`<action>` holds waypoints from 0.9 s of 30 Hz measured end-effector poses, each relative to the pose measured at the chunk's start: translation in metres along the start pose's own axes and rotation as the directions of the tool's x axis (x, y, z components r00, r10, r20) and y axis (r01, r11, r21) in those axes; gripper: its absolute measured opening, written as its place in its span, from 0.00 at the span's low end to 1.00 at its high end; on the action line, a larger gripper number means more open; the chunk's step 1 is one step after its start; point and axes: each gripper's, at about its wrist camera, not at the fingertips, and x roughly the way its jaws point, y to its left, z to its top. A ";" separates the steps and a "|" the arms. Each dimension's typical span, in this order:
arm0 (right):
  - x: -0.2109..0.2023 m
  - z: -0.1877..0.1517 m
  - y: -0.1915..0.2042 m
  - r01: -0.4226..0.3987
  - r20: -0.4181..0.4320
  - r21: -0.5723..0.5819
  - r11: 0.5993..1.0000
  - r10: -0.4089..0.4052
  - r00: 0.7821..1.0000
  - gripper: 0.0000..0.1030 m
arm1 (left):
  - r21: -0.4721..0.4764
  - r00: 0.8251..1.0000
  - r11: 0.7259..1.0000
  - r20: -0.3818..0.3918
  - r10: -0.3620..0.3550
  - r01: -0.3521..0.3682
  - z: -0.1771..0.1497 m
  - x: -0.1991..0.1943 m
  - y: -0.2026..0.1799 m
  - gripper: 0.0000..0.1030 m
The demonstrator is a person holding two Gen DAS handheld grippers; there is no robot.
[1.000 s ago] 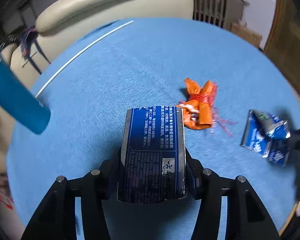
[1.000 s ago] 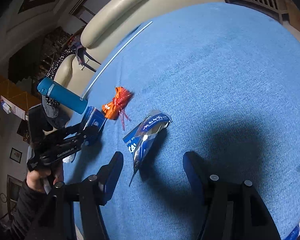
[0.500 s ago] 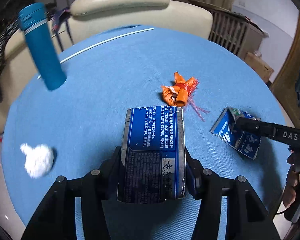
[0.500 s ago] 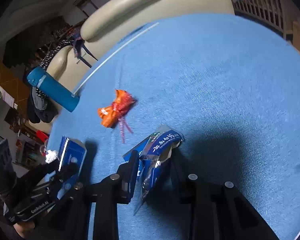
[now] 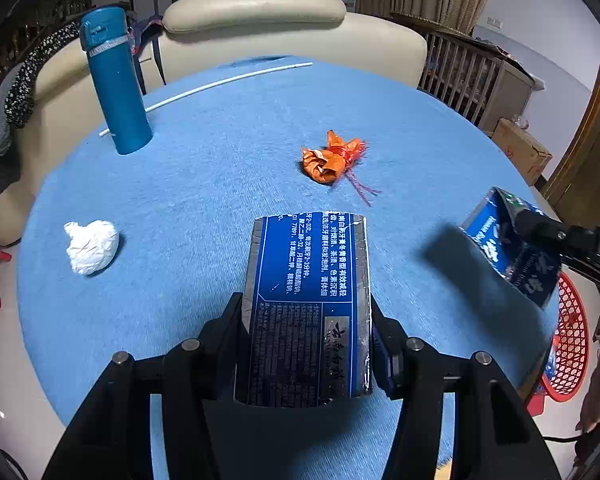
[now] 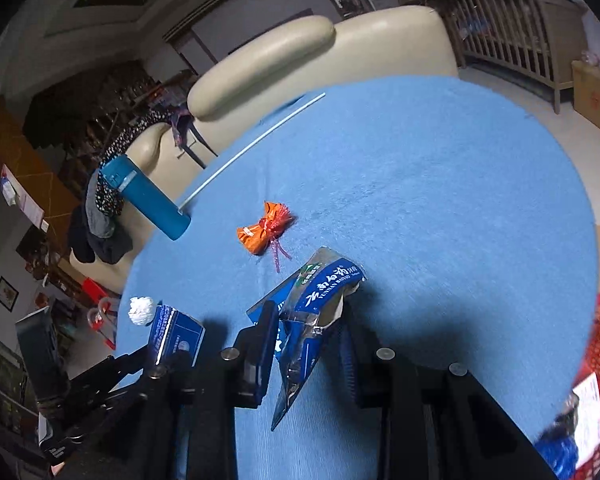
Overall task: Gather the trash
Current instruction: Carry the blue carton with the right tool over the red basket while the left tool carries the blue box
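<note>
Blue cloth [image 5: 204, 208] covers the round table, and 2 pieces of trash are already in hand above it. Left gripper [image 5: 305, 334] is partly closed with its jaws pressed on both long sides of a flattened blue carton [image 5: 307, 300], printed face up, torn along its far edge, held clear of the cloth. Right gripper [image 6: 309, 334] is nearly closed, pinching a crumpled blue foil packet [image 6: 319, 304] by its middle; its long pointed tail hangs loose below the jaws. Red mesh basket [image 5: 571, 336] sits off the table edge beside the right hand, with some trash already inside, likely the drop point. Risks as I judge them: the foil is slick and gripped on a narrow fold, so a quick swing toward the basket could let it slide out; the dangling tail might catch the basket rim and leave the packet hanging outside. The carton is wide and light, and squeezing harder could buckle it and twist it out of the pads. Not yet collected: an orange wrapper [image 5: 331, 160] tied with red ribbon at mid-table, and a white paper wad [image 5: 92, 246] nearer the left edge. Teal flask [image 5: 116, 80] stands upright at the far left, close enough that a careless reach for the wad could knock it.
</note>
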 end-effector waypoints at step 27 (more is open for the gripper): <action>-0.124 -0.045 -0.066 0.061 0.178 0.106 0.992 -0.080 0.981 0.31 | 0.115 0.998 0.993 0.062 0.013 -0.020 -0.023 -0.043 -0.077 0.56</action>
